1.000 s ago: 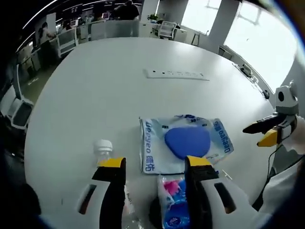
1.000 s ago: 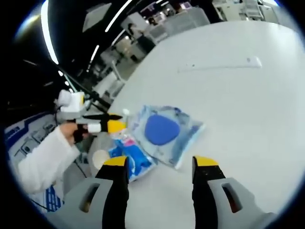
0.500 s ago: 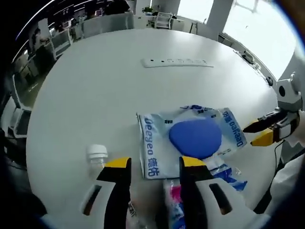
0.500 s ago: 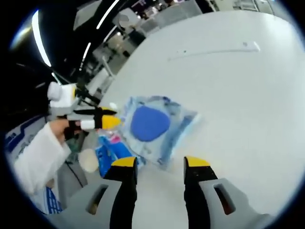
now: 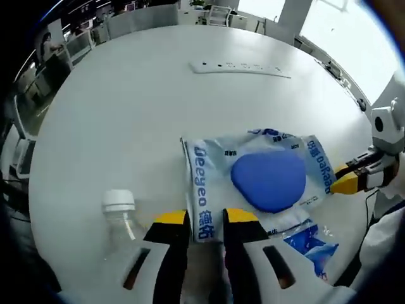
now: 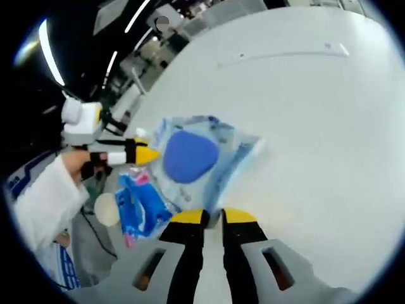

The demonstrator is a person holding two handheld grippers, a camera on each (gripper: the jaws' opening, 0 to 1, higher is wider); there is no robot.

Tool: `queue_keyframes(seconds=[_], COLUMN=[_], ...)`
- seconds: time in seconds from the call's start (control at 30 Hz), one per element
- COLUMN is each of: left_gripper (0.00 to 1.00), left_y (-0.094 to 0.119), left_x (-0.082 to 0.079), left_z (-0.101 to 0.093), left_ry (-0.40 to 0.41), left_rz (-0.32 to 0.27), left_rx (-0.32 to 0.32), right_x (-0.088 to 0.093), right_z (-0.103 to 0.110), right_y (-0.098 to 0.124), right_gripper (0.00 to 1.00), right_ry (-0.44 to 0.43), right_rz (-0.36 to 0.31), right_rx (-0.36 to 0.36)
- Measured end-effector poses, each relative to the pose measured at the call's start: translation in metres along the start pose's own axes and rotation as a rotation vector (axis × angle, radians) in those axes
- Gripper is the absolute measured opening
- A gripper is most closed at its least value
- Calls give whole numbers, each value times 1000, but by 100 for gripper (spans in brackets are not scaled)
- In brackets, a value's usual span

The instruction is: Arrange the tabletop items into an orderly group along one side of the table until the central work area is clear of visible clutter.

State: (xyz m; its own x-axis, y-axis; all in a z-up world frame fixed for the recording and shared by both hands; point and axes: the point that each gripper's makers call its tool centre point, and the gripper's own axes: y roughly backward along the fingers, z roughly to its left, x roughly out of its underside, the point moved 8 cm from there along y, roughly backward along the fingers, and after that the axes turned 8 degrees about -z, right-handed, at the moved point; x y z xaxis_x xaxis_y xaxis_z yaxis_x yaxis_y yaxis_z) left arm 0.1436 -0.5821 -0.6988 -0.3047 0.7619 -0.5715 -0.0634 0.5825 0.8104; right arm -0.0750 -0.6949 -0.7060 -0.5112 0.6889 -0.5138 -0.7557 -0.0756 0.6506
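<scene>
White and round, the desk (image 5: 126,101) is carrying a clear wipes pack (image 5: 253,180) with a blue oval, lying just ahead of the left gripper (image 5: 205,218), whose jaws are sitting narrow. The right gripper (image 6: 213,217) is nearly closed at the pack's edge.

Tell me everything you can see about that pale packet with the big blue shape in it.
The packet is a flat, soft-looking plastic pouch, pale blue and white, with blue lettering along its ends and a large rounded blue patch in its middle. It lies flat on the white table. The left gripper has its jaws nearly together at one edge, and the right gripper is at another edge. A smaller blue pack lies partly beneath it.
</scene>
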Motion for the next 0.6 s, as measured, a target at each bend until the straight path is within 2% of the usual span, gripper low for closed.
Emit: queue_keyframes(seconds=[0.07,0.2,0.37,0.6], left_gripper=[6,0,0,0], left_y=[-1,2,14,31], left_x=[1,-3,-14,-35], left_z=[-1,-2,-8,-23], left_ry=[-39,-52,-99,-103], left_rz=[6,-7,-52,-146], left_rx=[17,19,17,42], right_x=[0,-3,-17,-37], right_z=[-1,1,0,-10], right_y=[0,3,14,36], right_gripper=[2,0,0,0], right_ry=[-14,-24,-22,-45], right_rz=[-6,-34,-88,-179], right_rx=[-1,-8,-9,-9])
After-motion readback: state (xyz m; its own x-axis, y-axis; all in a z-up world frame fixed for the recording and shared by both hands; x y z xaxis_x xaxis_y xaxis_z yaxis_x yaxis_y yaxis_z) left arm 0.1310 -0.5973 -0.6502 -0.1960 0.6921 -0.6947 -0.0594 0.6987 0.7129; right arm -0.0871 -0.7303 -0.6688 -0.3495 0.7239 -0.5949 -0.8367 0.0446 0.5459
